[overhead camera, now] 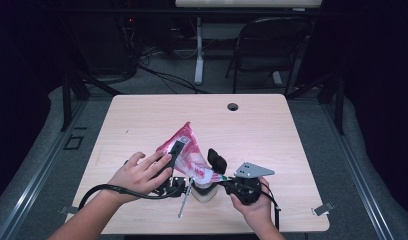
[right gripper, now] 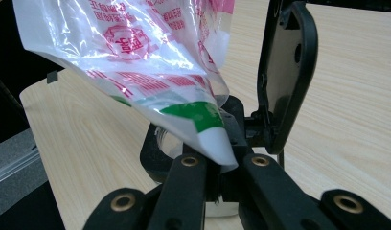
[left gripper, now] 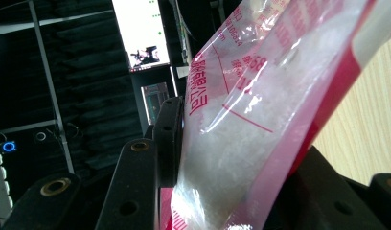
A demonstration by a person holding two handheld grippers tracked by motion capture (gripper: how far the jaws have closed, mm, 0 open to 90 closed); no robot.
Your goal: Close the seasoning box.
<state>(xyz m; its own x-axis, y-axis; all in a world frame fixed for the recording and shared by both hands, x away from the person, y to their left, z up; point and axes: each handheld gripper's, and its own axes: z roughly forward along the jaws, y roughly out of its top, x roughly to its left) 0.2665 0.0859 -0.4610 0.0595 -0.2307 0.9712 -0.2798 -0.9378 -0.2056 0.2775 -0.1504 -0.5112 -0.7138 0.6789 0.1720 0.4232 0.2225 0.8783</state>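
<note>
Where the two grippers meet near the table's [overhead camera: 142, 107] six o'clock edge, one item is held aloft between them: a clear plastic bag [overhead camera: 189, 150] with red print and a green-and-white corner, part-filled with a white granular content.

Location: just above the tabletop, slanting from its upper end at eleven o'clock to its lower corner at five o'clock. A small pale cup [overhead camera: 203, 193] stands directly beneath the lower corner; a thin metal rod [overhead camera: 183, 201] lies at the cup's nine o'clock.

Left gripper [overhead camera: 174, 152]: jaws about half apart, pads pressed on both faces of the bag's upper body [left gripper: 260, 120].

Right gripper [right gripper: 217, 167]: jaws fully closed, pinching the bag's white bottom corner [right gripper: 215, 143].

Handling, as judged: light, soft, crinkly film; slippery under the pads; contents shift and sag toward the low corner. Best taken at the flat sealed edges or corners, where the film is doubled; gripping across the filled belly risks slipping or bursting a seam.
</note>
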